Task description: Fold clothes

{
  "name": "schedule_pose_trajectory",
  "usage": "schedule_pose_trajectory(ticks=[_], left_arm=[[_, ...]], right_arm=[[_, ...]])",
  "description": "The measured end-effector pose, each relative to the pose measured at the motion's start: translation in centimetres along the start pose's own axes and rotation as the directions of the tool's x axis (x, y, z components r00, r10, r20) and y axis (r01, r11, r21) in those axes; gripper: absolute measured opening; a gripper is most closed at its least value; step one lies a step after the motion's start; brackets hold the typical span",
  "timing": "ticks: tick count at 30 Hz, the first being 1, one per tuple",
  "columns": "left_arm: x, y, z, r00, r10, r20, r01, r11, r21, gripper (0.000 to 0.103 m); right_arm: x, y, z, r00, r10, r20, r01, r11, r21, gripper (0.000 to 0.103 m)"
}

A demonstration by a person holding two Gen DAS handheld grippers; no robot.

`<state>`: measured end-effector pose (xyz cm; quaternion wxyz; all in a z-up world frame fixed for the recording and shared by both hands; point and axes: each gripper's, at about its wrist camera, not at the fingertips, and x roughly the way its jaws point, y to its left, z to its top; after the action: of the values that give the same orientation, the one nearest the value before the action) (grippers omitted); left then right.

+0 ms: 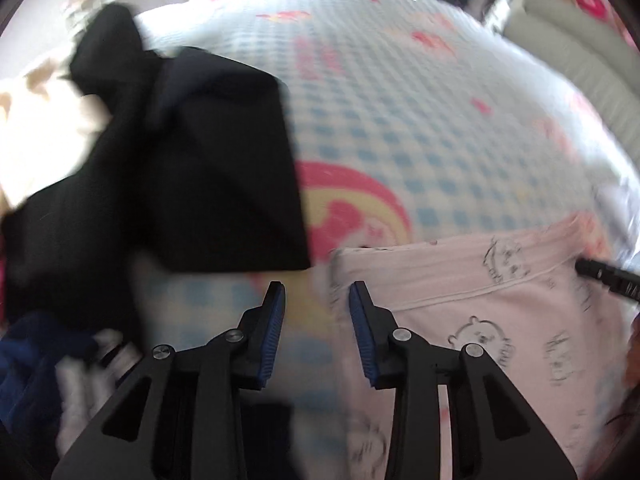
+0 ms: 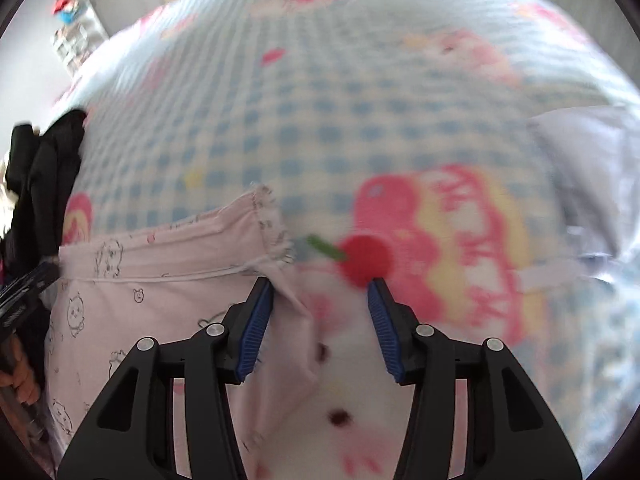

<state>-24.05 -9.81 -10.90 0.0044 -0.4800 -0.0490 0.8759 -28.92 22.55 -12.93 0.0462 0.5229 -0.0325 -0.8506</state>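
A pale pink garment [image 1: 480,320] with small cartoon prints lies flat on the checked bedspread [image 1: 400,100]. My left gripper [image 1: 317,292] hangs open over its left edge; the fabric edge lies beneath the gap and neither pad presses on it. In the right wrist view the same pink garment [image 2: 160,300] spreads to the left. My right gripper [image 2: 320,284] stands open over its right edge, and a fold of the cloth runs under the left finger [image 2: 256,320]. Each gripper's tip shows at the other view's border: right gripper [image 1: 608,276], left gripper [image 2: 28,292].
A black garment [image 1: 192,168] lies crumpled at the left, next to white cloth [image 1: 40,120] and dark blue cloth [image 1: 24,360]. A grey cushion [image 1: 560,40] borders the bed's far right. Pale lavender cloth [image 2: 592,168] lies at the right. Both views are blurred.
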Motion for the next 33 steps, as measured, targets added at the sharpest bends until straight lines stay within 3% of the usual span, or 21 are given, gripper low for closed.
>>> schedule_pose_trajectory(ticks=[5,9,13,15,16,17,18,20,21,23,26,30,33], left_arm=[[-5.6,-1.9,-2.6,0.990,-0.126,0.062,0.124,0.991,0.040,0.034],[-7.4,-5.6,-5.6,0.980,-0.195,0.047,0.191,0.977,0.090,0.034],[-7.9,-7.4,-9.0,0.976,-0.216,-0.003,0.215,0.970,0.110,0.034],[-8.1,-7.7,-10.7,0.986,-0.167,-0.017,0.167,0.978,0.121,0.034],[-8.2,-7.8,-11.6,0.995,-0.098,-0.022,0.100,0.985,0.139,0.035],[-8.5,-7.5,-12.5,1.000,0.010,-0.026,-0.006,0.986,0.169,0.035],[-8.5,-7.3,-13.5,0.991,0.127,-0.032,-0.118,0.974,0.193,0.035],[-9.6,-5.7,-15.1,0.990,0.133,-0.053,-0.126,0.985,0.118,0.037],[-10.3,-4.8,-15.7,0.997,0.035,-0.065,-0.032,0.998,0.047,0.038],[-11.7,-3.8,-16.7,0.991,-0.126,-0.049,0.124,0.991,-0.049,0.038],[-12.9,-5.2,-17.4,0.980,-0.197,-0.002,0.197,0.980,-0.012,0.038],[-11.8,-6.2,-17.9,0.973,-0.229,-0.044,0.228,0.973,-0.029,0.039],[-10.8,-5.6,-18.8,0.990,-0.096,-0.100,0.097,0.995,0.003,0.039]], right_arm=[[-4.4,-0.4,-1.8,0.986,0.164,0.021,-0.165,0.986,0.028,0.051],[-5.9,0.3,-6.0,0.982,0.188,-0.014,-0.188,0.982,0.006,0.051],[-5.1,1.2,-9.7,0.974,0.206,-0.089,-0.209,0.978,-0.021,0.051],[-5.3,1.5,-11.9,0.980,0.170,-0.102,-0.177,0.983,-0.058,0.050],[-5.7,1.6,-13.1,0.987,0.131,-0.095,-0.140,0.986,-0.087,0.049],[-6.2,1.6,-14.4,0.992,0.093,-0.087,-0.103,0.988,-0.116,0.049],[-7.1,1.2,-15.0,0.994,0.083,-0.066,-0.092,0.987,-0.135,0.049],[-8.4,0.5,-15.5,0.994,0.090,-0.057,-0.096,0.988,-0.120,0.051],[-9.2,0.4,-15.9,0.993,0.108,-0.051,-0.112,0.989,-0.098,0.051],[-10.2,0.6,-16.9,0.983,0.174,-0.051,-0.178,0.981,-0.073,0.051],[-10.6,2.6,-18.8,0.950,0.302,-0.082,-0.307,0.950,-0.061,0.051],[-9.0,5.4,-20.5,0.959,0.244,-0.142,-0.263,0.955,-0.136,0.051],[-8.9,5.2,-21.3,0.963,0.219,-0.158,-0.241,0.961,-0.138,0.051]])
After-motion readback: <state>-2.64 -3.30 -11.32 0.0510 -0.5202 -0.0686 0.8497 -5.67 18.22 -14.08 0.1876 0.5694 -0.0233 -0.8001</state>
